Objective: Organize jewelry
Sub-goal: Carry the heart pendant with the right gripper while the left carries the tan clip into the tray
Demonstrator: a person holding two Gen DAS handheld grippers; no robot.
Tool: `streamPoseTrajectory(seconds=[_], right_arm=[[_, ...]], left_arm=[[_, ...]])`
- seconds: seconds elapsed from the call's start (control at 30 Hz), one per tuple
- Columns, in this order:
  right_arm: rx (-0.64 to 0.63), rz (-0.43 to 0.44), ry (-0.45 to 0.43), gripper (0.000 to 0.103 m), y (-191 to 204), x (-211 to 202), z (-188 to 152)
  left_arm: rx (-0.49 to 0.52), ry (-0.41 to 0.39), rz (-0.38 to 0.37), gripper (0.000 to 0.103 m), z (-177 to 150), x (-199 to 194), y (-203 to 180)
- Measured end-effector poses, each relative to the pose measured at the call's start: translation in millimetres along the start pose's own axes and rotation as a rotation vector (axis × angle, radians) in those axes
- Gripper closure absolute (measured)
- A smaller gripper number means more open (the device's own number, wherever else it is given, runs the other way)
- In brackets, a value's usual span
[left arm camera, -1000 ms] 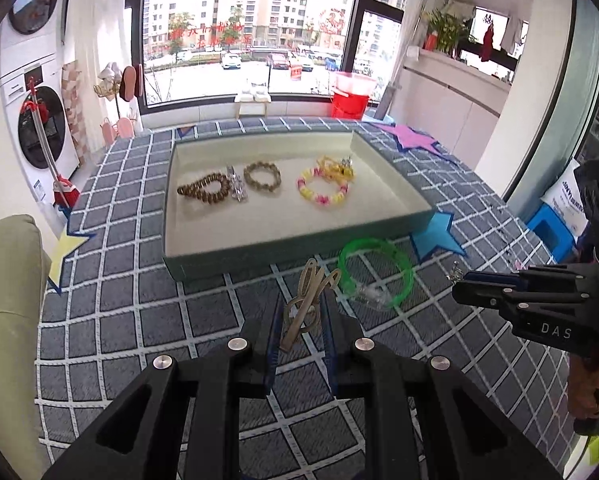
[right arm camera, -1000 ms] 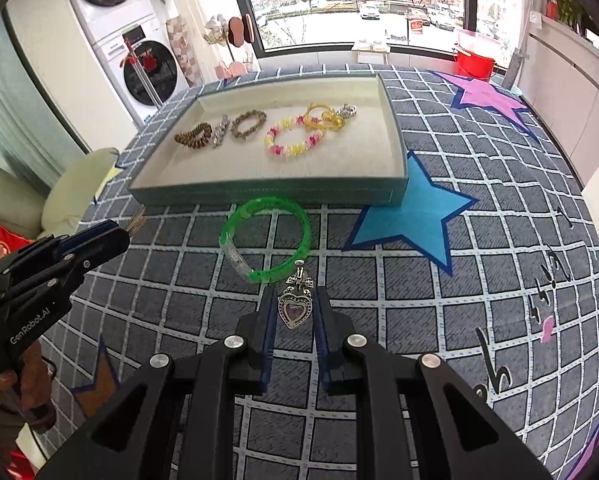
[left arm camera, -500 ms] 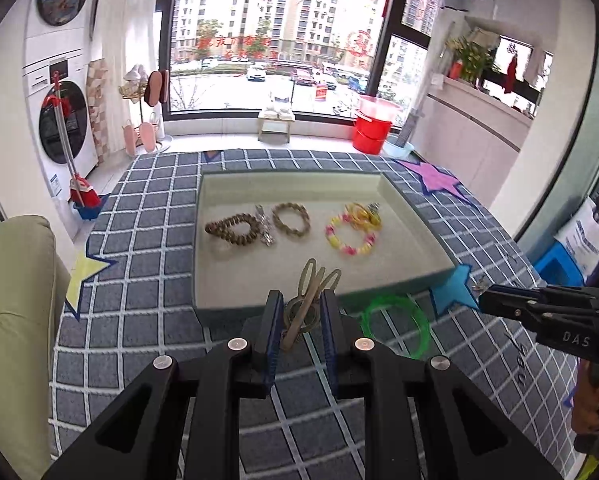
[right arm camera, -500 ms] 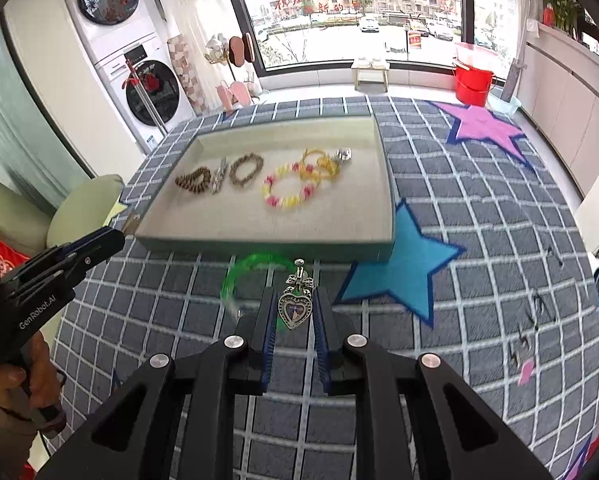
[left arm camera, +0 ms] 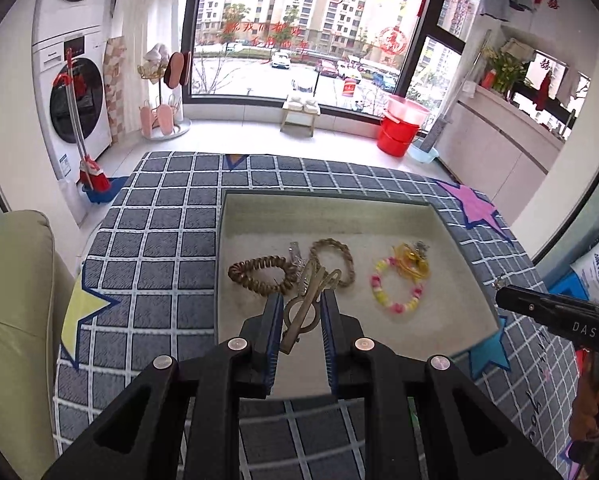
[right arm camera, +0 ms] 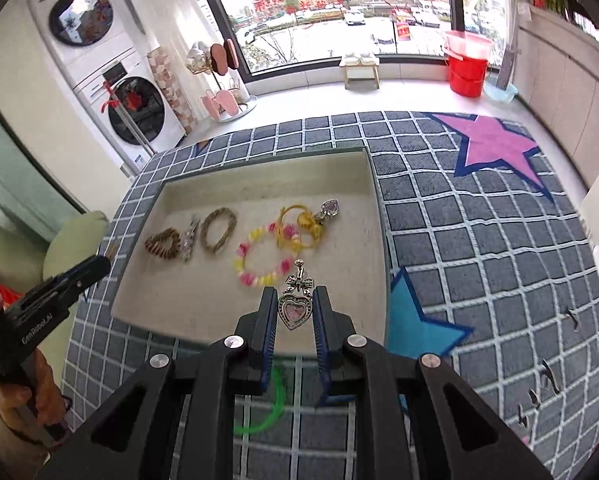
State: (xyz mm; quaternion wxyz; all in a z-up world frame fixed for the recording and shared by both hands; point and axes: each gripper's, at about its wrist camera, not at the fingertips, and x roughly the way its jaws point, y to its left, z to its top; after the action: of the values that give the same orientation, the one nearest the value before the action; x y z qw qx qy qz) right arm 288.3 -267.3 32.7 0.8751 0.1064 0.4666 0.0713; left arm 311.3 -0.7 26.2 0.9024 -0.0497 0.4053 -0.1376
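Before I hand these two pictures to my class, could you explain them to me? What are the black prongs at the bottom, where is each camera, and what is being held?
No robot here: a person holds one two-fingered gripping tool in each hand, with a wide-angle camera on each looking along its fingers. The black prongs are those fingers.

The left camera's picture shows the left tool shut on a gold hair clip. The right camera's picture shows the right tool shut on a heart pendant.

Both hover over a shallow tray on a checked cloth. In the tray lie a brown bead bracelet, a woven bracelet, a pink and yellow bracelet and yellow rings. A green bangle lies outside.
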Motion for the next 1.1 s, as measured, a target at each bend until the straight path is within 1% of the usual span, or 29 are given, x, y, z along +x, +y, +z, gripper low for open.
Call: streamPoseTrajectory(seconds=[0.17, 0.37, 0.47, 0.53, 0.77, 0.9, 1.03, 1.07, 1.1], right_arm=[[0.005, -0.005, 0.013, 0.084, -2.2, 24.7, 11.7], [0.015, -0.017, 0.034, 0.084, -6.6, 53.3, 20.4], [0.026, -0.026, 0.044, 0.084, -9.8, 65.8, 24.4], [0.033, -0.032, 0.045, 0.084, -11.9, 71.8, 25.6], [0.046, -0.046, 0.061, 0.083, -19.2, 86.5, 20.7], [0.0, -0.095, 0.058, 0.083, -13.0, 88.6, 15.8], [-0.001, -0.104, 0.053, 0.082, -12.9, 88.1, 14.2], [-0.002, -0.104, 0.054, 0.08, -12.8, 88.2, 14.5], [-0.003, -0.099, 0.057, 0.074, -11.8, 88.0, 14.8]], left_arm=[[0.047, 0.048, 0.031, 0.07, 5.8, 27.9, -3.9], [0.045, 0.084, 0.049, 0.07, 8.9, 53.9, -3.4], [0.063, 0.107, 0.081, 0.07, 6.8, 68.1, -5.0], [0.069, 0.119, 0.09, 0.07, 4.5, 74.2, -5.9], [0.089, 0.128, 0.12, 0.07, -2.8, 84.2, -10.2], [0.112, 0.147, 0.134, 0.07, -6.8, 90.3, -16.1], [0.11, 0.149, 0.135, 0.07, -9.4, 90.4, -18.8], [0.111, 0.149, 0.137, 0.07, -9.8, 90.1, -19.6], [0.111, 0.15, 0.138, 0.07, -10.0, 89.7, -20.3]])
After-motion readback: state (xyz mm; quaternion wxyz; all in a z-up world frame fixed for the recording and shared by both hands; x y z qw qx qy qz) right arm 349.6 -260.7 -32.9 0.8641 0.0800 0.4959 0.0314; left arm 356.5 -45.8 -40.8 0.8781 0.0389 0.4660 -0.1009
